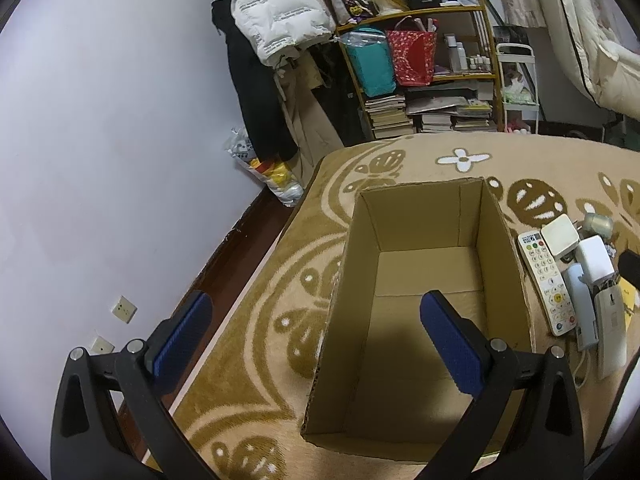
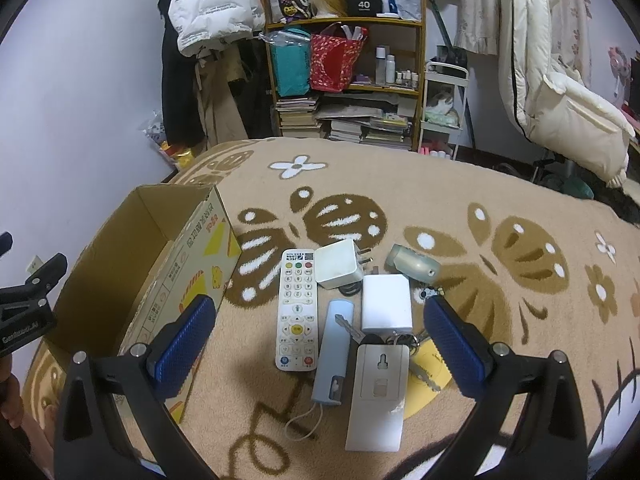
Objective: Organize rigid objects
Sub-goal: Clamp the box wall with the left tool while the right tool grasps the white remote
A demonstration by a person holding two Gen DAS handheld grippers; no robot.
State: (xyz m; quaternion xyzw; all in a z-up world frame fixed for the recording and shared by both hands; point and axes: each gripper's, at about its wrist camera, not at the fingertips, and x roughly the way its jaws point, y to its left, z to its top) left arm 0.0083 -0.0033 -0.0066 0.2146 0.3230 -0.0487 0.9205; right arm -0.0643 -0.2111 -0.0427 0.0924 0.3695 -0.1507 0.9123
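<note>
While the left gripper [image 1: 316,344] gapes above the cardboard box [image 1: 420,272], the right gripper [image 2: 320,340], fingers apart, hovers over the remote [image 2: 296,308].

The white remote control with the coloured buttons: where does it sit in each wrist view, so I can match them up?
Left wrist: white remote control at the right edge, just right of the cardboard box.
Right wrist: remote near centre, between the open fingers, right of the box.
Shared landmark: the bookshelf behind.
</note>
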